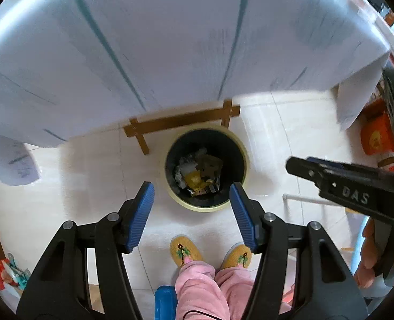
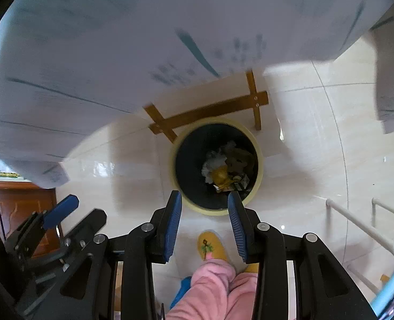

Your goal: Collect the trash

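A table covered by a white cloth [image 1: 170,40] with blurred teal lines fills the upper part of both views, its wooden legs and crossbar [image 2: 210,112] seen on the pale tiled floor [image 1: 77,173]. Just beside the crossbar a round bin [image 1: 243,157] with a cream rim and black liner is set on the floor, and crumpled white paper, a yellow wrapper and dark packets of trash [image 1: 197,176] are seen at its bottom. The left gripper [image 1: 191,197] is held above the bin with its blue-padded jaws well apart and nothing between them. The right gripper [image 2: 205,205] is held narrower, partly open, also empty. Raised letters "DAS" are read on the right gripper's black arm in the left view; the cloth's printing is too blurred to read. Pink trouser legs [image 1: 210,288] and yellow embroidered slippers [image 1: 183,250] are seen below
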{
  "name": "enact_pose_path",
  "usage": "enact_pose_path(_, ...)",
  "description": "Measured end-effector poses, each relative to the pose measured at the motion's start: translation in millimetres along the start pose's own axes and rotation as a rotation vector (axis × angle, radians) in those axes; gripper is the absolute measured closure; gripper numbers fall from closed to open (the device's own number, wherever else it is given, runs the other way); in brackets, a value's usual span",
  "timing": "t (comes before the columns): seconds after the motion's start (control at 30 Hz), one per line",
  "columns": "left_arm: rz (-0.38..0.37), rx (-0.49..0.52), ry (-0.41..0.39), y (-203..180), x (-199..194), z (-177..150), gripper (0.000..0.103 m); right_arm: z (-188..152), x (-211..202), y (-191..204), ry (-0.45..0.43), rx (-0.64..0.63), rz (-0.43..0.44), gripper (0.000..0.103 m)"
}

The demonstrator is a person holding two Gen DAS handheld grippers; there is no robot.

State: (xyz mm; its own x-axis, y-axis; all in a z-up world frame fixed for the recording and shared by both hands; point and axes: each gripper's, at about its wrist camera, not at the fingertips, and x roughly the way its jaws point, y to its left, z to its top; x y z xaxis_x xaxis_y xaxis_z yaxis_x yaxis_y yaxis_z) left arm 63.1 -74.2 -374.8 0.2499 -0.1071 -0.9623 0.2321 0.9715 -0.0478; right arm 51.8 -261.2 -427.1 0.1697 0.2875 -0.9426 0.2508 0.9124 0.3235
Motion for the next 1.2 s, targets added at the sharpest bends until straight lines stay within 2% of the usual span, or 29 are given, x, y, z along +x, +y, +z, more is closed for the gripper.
enact_pose_path(0.37,-0.016,-0.077,-0.117,16,-160,37,0.047,-20,-166,52,-0.109,-0.039,0.059,0.067)
enact_pose_path(0.53,0.009,-0.066,-0.208,24,-233,62,0.046,-17,-250,78,-0.201,-0.084,0.065,0.067)
enact_pose_path(0.7,0.019,-0.020,-0.290,31,-297,95,0.045,0,-319,101,-0.303,-0.098,0.061,0.067)
enact_pose_path(0.93,0.043,0.031,-0.363,40,-352,147,0.046,36,-399,129,-0.446,-0.071,0.055,0.066)
enact_pose_path(1.1,0.040,0.083,-0.370,46,-368,185,0.045,66,-426,141,-0.482,-0.037,0.058,0.063)
enact_pose_path(1.2,0.041,0.089,-0.382,46,-372,205,0.045,91,-435,141,-0.493,-0.008,0.071,0.058)
